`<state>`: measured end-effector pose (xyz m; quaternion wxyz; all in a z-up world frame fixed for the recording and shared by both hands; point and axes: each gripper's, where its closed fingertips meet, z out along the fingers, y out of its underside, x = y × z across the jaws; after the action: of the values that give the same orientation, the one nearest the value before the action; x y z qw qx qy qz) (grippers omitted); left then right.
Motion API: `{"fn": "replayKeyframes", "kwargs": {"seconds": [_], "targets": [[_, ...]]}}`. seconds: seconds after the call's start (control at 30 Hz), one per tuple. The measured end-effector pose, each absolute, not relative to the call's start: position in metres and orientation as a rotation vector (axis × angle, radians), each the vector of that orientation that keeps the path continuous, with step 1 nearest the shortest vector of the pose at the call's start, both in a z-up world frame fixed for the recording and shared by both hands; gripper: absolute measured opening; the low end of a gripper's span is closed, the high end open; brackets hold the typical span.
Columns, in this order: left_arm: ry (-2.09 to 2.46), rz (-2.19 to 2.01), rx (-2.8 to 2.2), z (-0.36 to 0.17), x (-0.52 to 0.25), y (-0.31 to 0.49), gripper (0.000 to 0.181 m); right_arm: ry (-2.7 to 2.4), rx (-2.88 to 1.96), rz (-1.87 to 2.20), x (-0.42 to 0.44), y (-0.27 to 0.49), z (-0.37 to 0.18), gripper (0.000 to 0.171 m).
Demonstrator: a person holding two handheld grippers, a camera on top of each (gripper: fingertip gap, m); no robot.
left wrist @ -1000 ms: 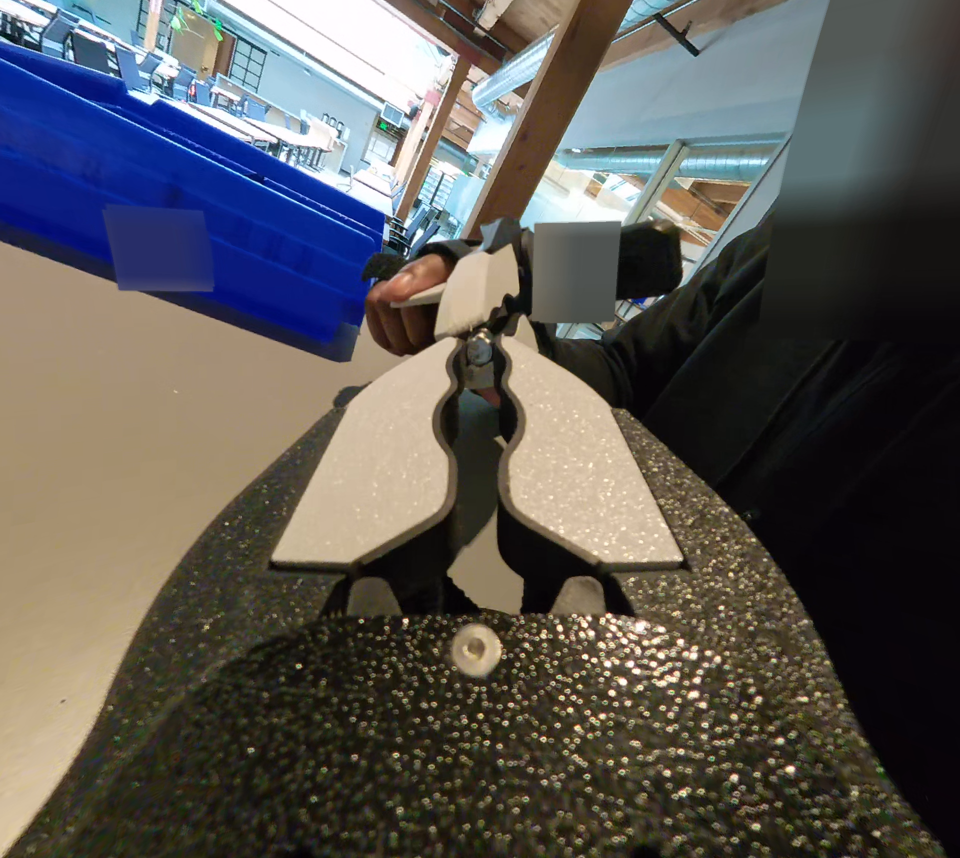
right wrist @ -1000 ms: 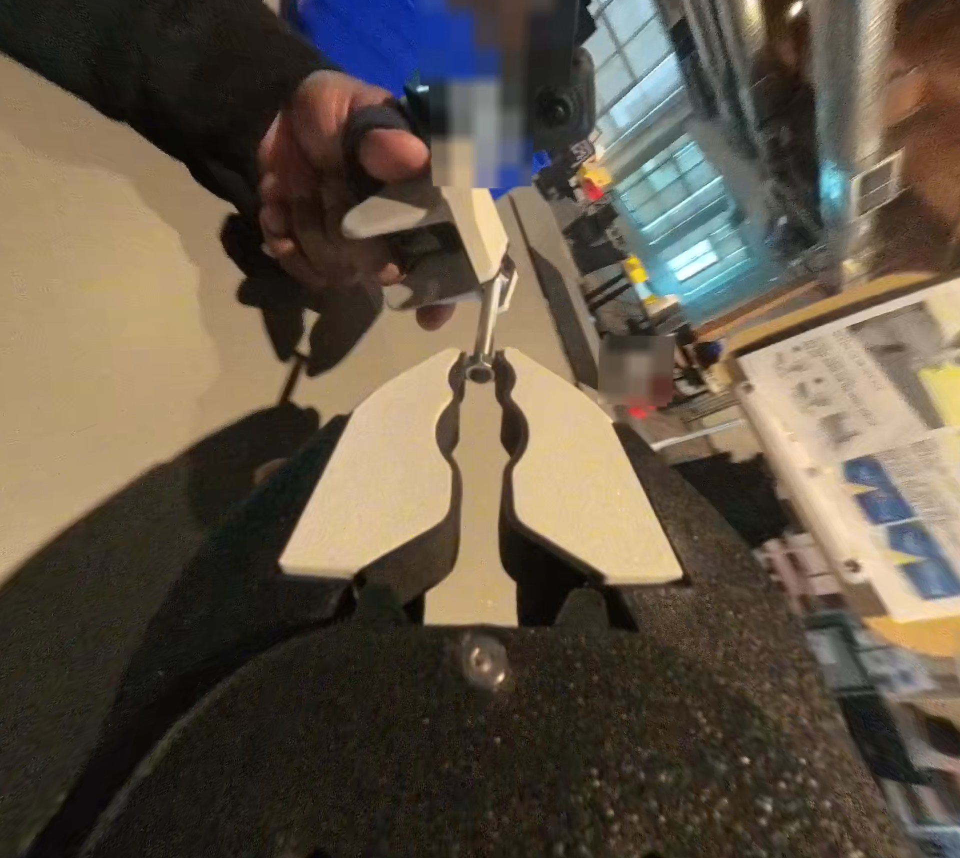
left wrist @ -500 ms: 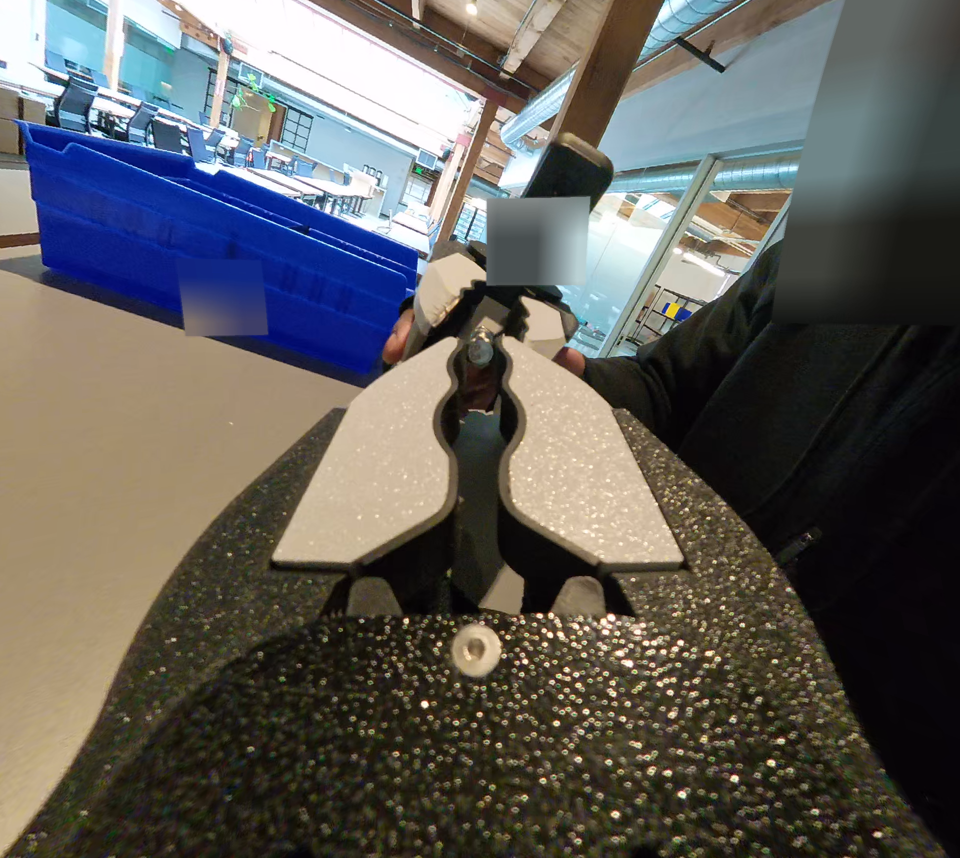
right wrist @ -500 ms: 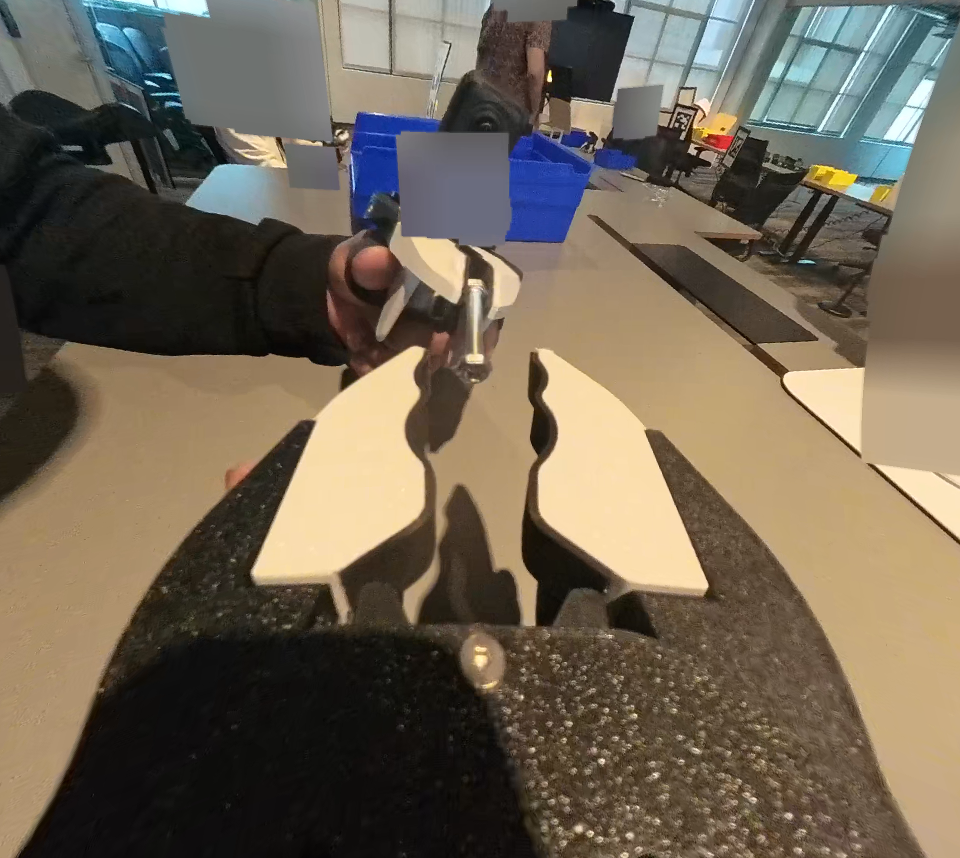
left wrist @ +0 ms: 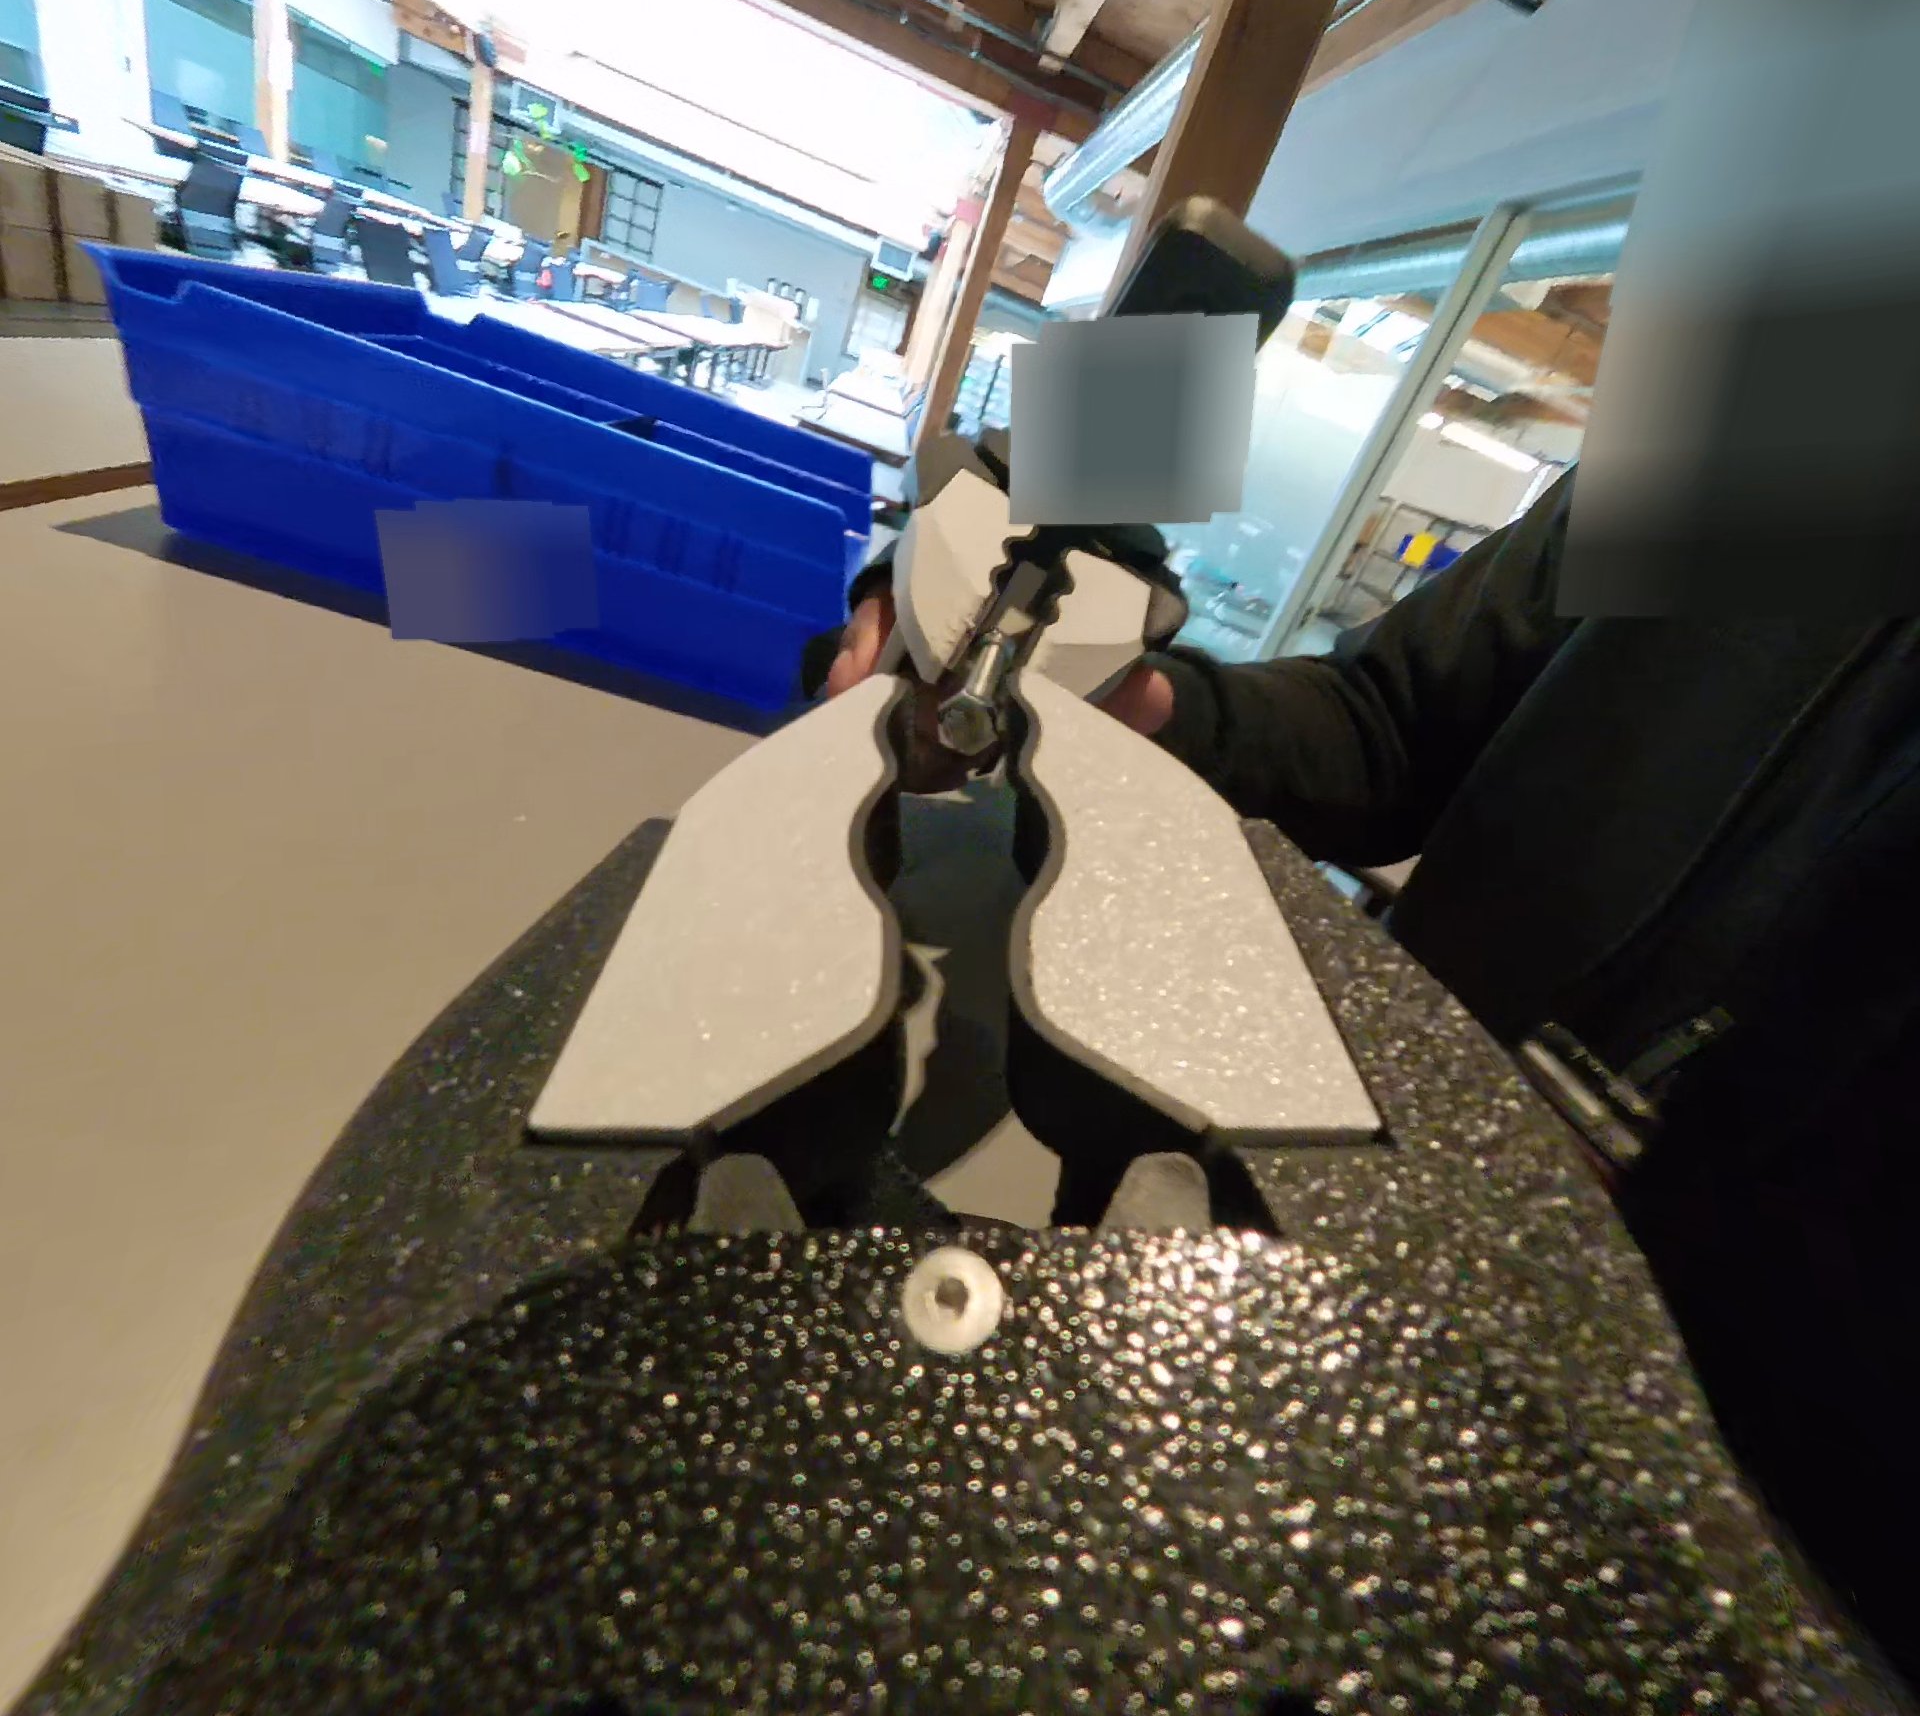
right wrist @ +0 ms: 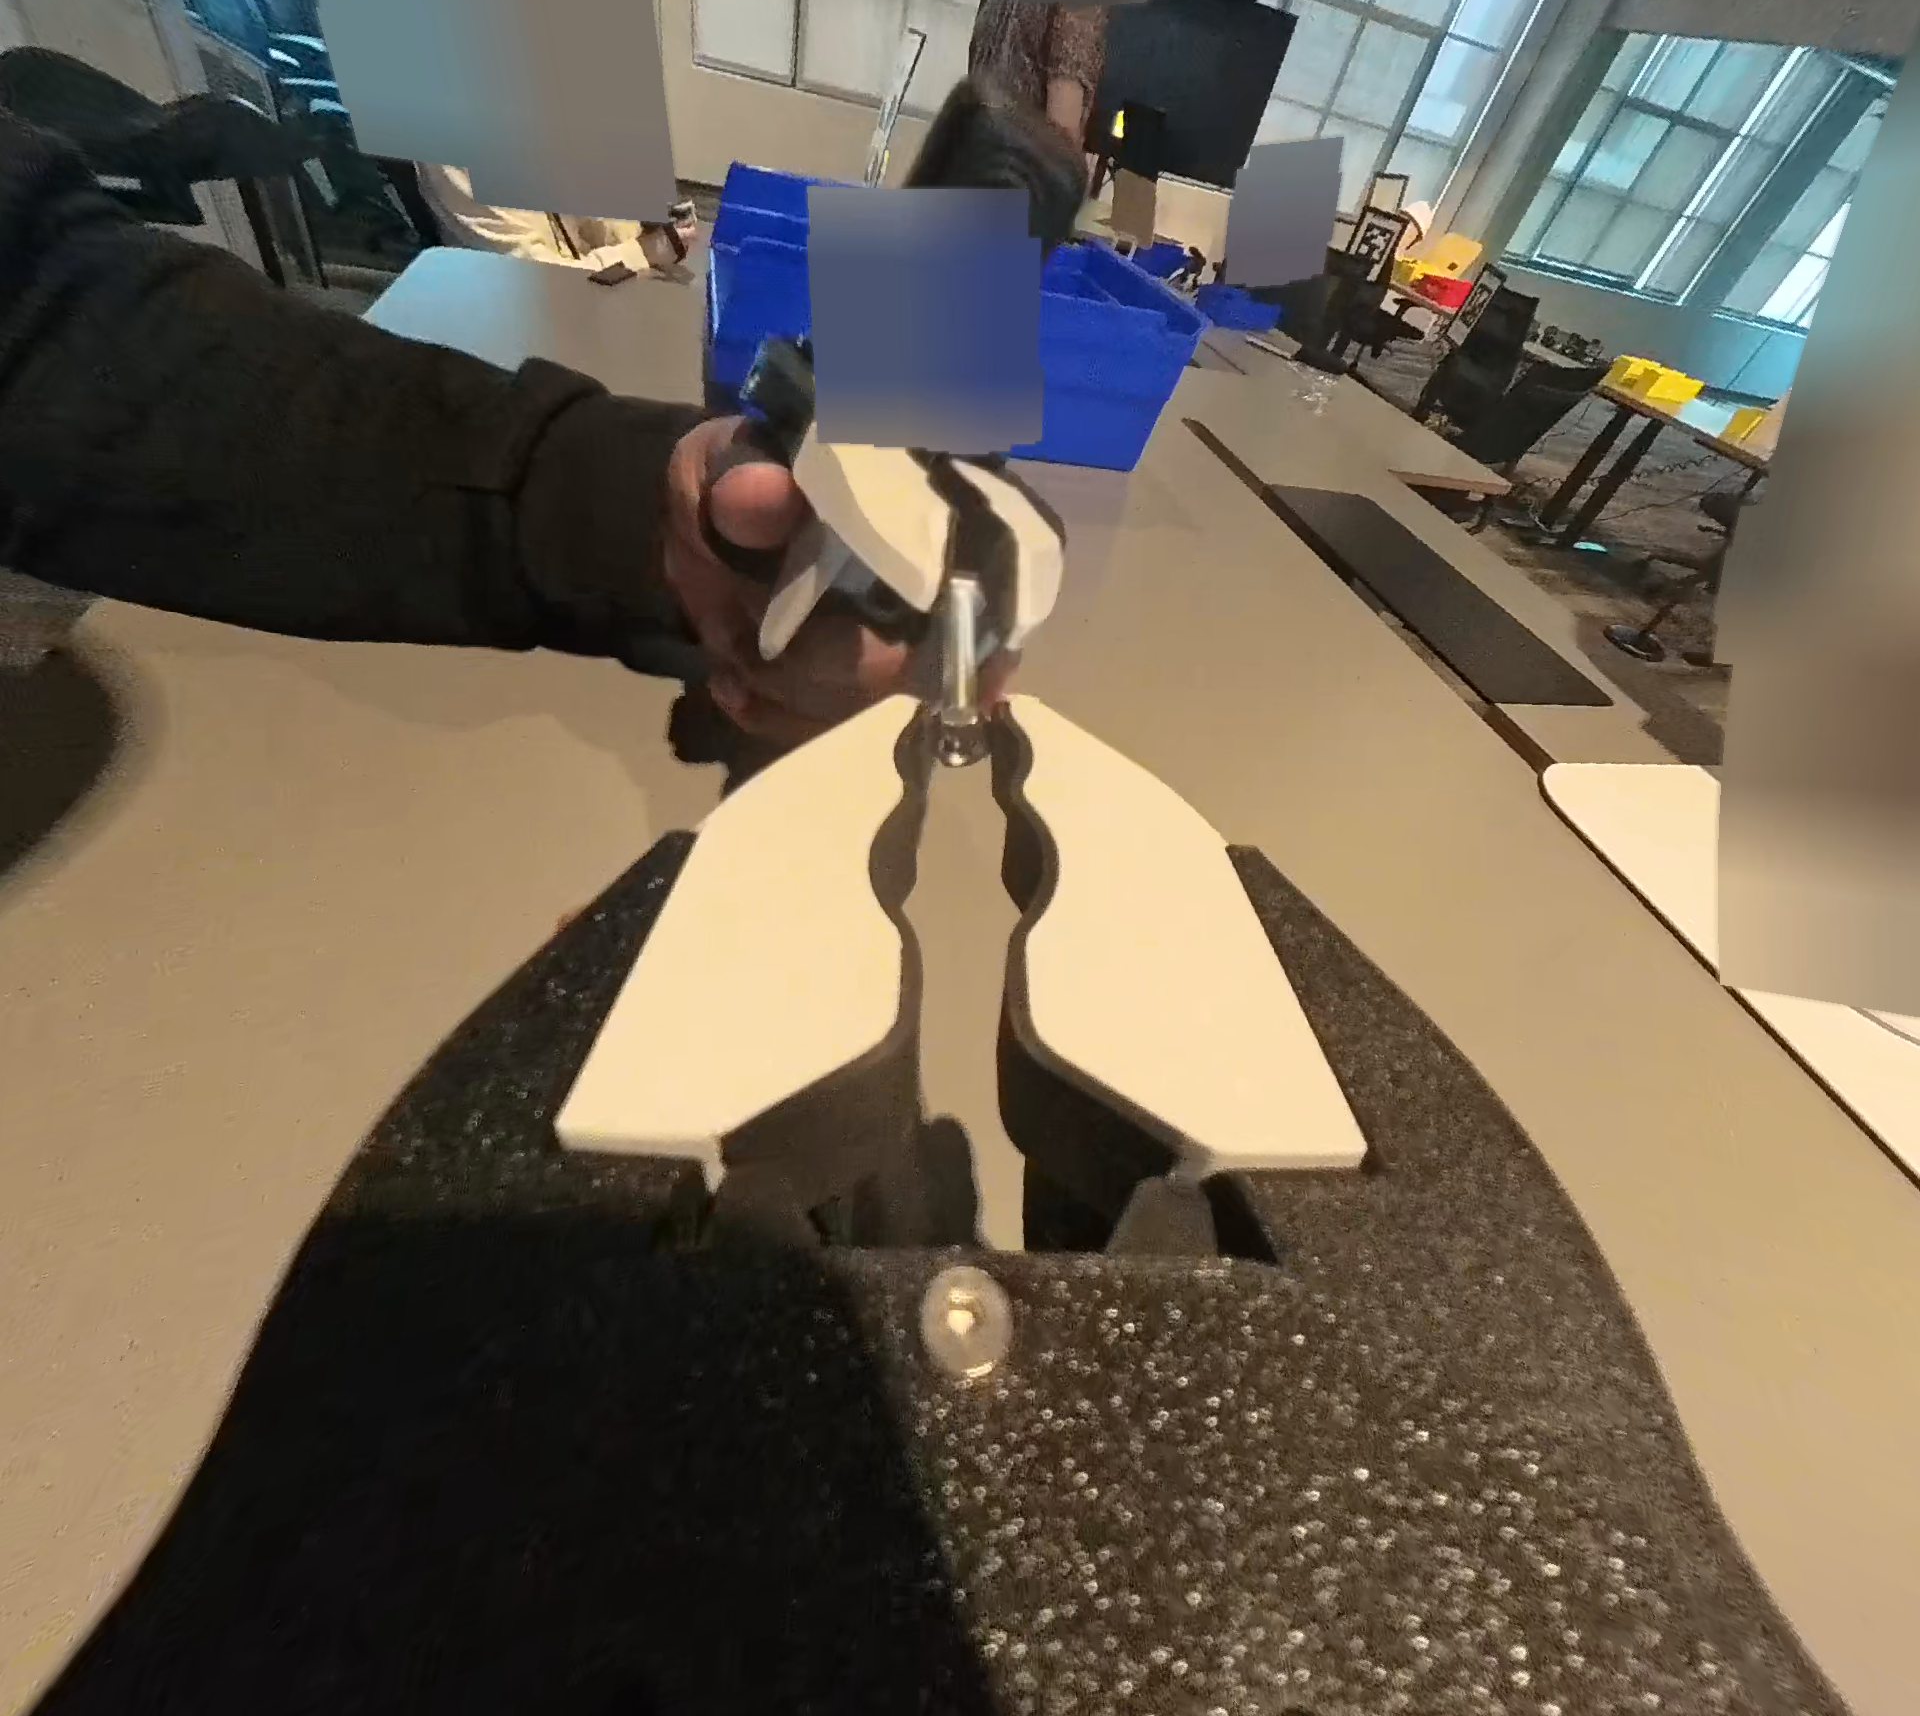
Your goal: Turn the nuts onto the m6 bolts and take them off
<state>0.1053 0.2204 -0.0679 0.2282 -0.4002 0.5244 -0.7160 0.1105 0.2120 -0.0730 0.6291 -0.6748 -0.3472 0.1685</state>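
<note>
My left gripper (left wrist: 961,710) is shut on the hex head of a silver M6 bolt (left wrist: 992,658) and holds it in the air above the grey table (left wrist: 312,835). The bolt's shaft runs away from it into my right gripper (left wrist: 1023,586), which faces it. In the right wrist view my right gripper (right wrist: 951,726) is shut on the nut (right wrist: 951,744) at the free end of the bolt (right wrist: 961,638). The left gripper (right wrist: 966,565) holds the far end, with a hand (right wrist: 727,544) behind it.
Blue plastic bins (left wrist: 499,440) stand on the table beyond the grippers and also show in the right wrist view (right wrist: 1101,357). A dark-sleeved arm (right wrist: 312,461) reaches in from the left. A black mat (right wrist: 1434,596) and a white tabletop (right wrist: 1631,825) lie to the right. My two grippers' fingertips are within a few centimetres of each other.
One second ago the right gripper was shut on the nut. Half a second ago it was open and turned back. Now it is shut on the nut again. The left gripper kept hold of the bolt.
</note>
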Motion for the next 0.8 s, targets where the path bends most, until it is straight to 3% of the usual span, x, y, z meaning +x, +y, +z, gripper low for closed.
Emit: {"fn": "replayKeyframes", "kwargs": {"seconds": [0.2, 0.8], "targets": [[1.489, -1.823, -1.043, -0.066, 0.101, 0.224, 0.023, -0.850, -1.583, 0.327, 0.112, 0.213, -0.082, 0.011], [1.822, -0.993, -0.778, -0.102, 0.108, 0.217, 0.016, -1.025, -1.699, 0.065, 0.114, 0.217, -0.111, 0.011]]}}
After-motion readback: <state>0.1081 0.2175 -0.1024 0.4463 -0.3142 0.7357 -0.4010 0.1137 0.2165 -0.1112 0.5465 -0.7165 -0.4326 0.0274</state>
